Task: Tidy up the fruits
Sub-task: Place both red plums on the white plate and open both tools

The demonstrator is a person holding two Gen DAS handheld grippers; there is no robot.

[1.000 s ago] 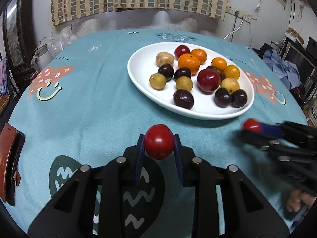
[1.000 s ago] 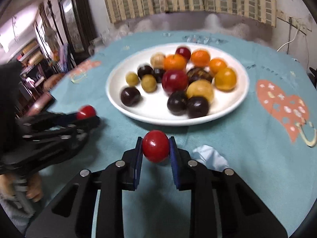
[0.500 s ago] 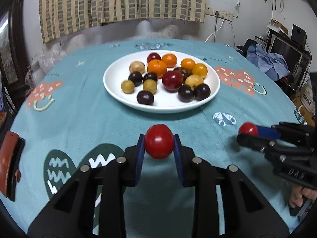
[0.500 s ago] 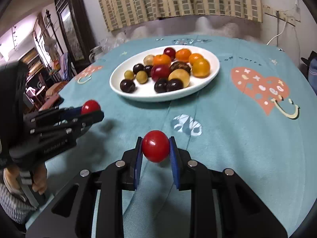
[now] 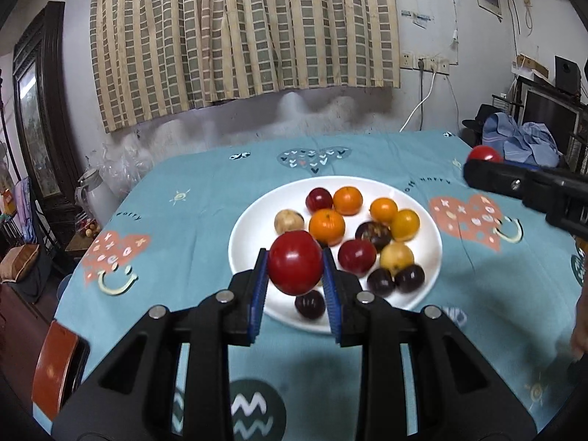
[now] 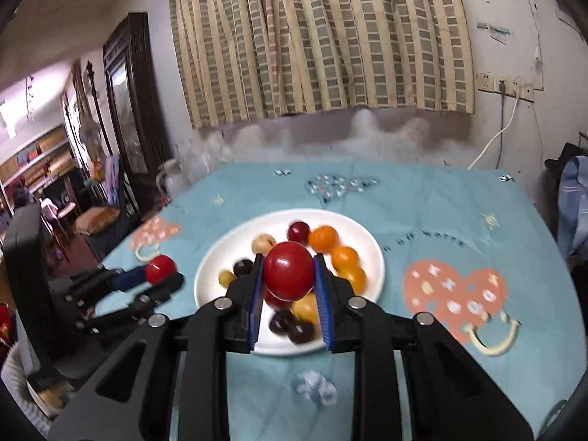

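My left gripper [image 5: 295,262] is shut on a red round fruit [image 5: 294,261] and holds it high above the near rim of the white plate [image 5: 250,231]. My right gripper [image 6: 288,275] is shut on another red round fruit [image 6: 288,270], also raised in front of the plate [image 6: 209,268]. The plate holds several fruits: oranges [image 5: 327,226], red ones [image 5: 356,256], dark plums [image 5: 409,278] and yellowish ones [image 5: 397,257]. The right gripper with its fruit shows at the right of the left wrist view [image 5: 481,154]; the left gripper shows at the left of the right wrist view [image 6: 160,273].
The table has a teal cloth [image 5: 183,220] with heart and smiley prints. A brown leather case [image 5: 55,364] lies at the near left edge. A white kettle [image 5: 92,193] stands beyond the far left edge. Clothes [image 5: 522,143] lie on the right.
Both grippers have risen and tilted up with their red fruits still held; the views now show the wall and curtain, and the plate sits lower and farther in both.
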